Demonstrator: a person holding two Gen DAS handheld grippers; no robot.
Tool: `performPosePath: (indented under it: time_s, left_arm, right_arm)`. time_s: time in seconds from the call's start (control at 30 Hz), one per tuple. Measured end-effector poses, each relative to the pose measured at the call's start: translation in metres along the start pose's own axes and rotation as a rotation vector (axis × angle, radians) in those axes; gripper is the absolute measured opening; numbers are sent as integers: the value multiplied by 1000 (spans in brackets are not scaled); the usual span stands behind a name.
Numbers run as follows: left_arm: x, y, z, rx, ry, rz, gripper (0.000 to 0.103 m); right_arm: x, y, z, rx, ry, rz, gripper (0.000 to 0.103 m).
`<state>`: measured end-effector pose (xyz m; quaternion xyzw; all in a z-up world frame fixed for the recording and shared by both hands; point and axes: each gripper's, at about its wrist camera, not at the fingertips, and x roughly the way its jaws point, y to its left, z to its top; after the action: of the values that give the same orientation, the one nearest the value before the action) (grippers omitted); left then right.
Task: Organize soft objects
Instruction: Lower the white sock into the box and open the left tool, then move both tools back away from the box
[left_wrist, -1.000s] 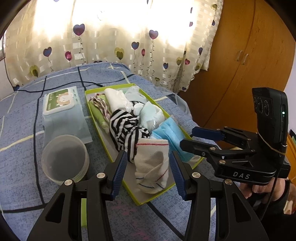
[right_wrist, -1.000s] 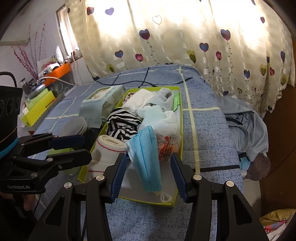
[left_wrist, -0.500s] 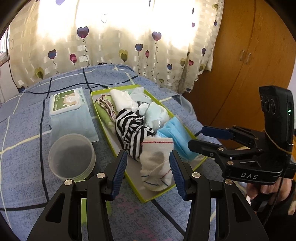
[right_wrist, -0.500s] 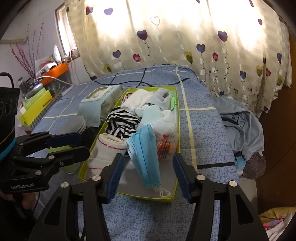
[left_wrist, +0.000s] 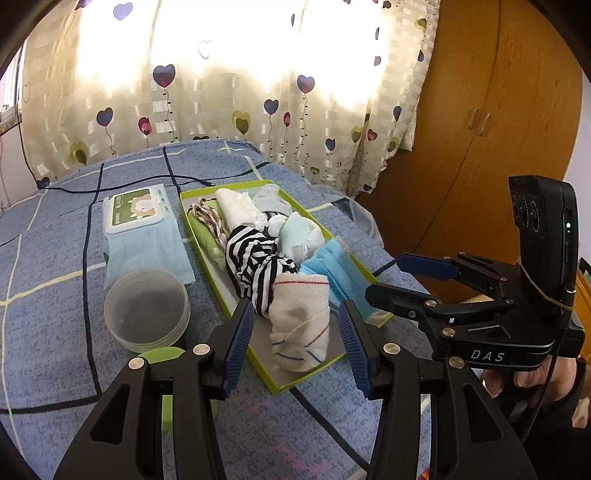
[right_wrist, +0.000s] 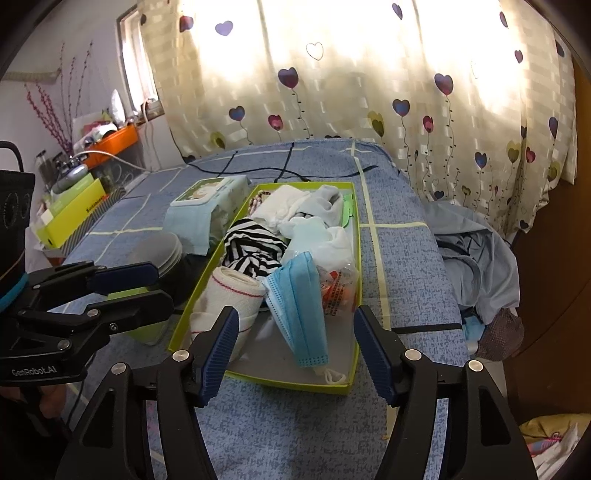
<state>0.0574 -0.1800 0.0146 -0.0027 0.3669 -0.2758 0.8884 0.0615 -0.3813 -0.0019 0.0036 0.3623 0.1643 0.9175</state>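
While the left wrist view showed a wooden wardrobe (left_wrist: 480, 129), only the right showed a shelf (right_wrist: 107, 144) and clothes pile (right_wrist: 476, 254). Wipes pack (left_wrist: 136, 210) and plastic tub (left_wrist: 147, 309) sat beside the green tray (right_wrist: 352, 369). Rolled sock (left_wrist: 301, 325) and blue mask (right_wrist: 295, 310) lay lengthwise in it, nearest the grippers. Left gripper (left_wrist: 295, 345) gaped wide, empty; right gripper (right_wrist: 293, 352) had just been opening, empty.
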Motion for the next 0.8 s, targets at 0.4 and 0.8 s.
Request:
performPosePath:
  time_s: [0.4,0.8]
  left_arm:
    - [-12,6,-7,-37,-5,-17,49]
    - [18,14,-4,-63,44,77,49]
  right_arm:
    - [-13,8,-4,7,-16,1,65]
    - [-7,1,-5,30,-9,-44,53]
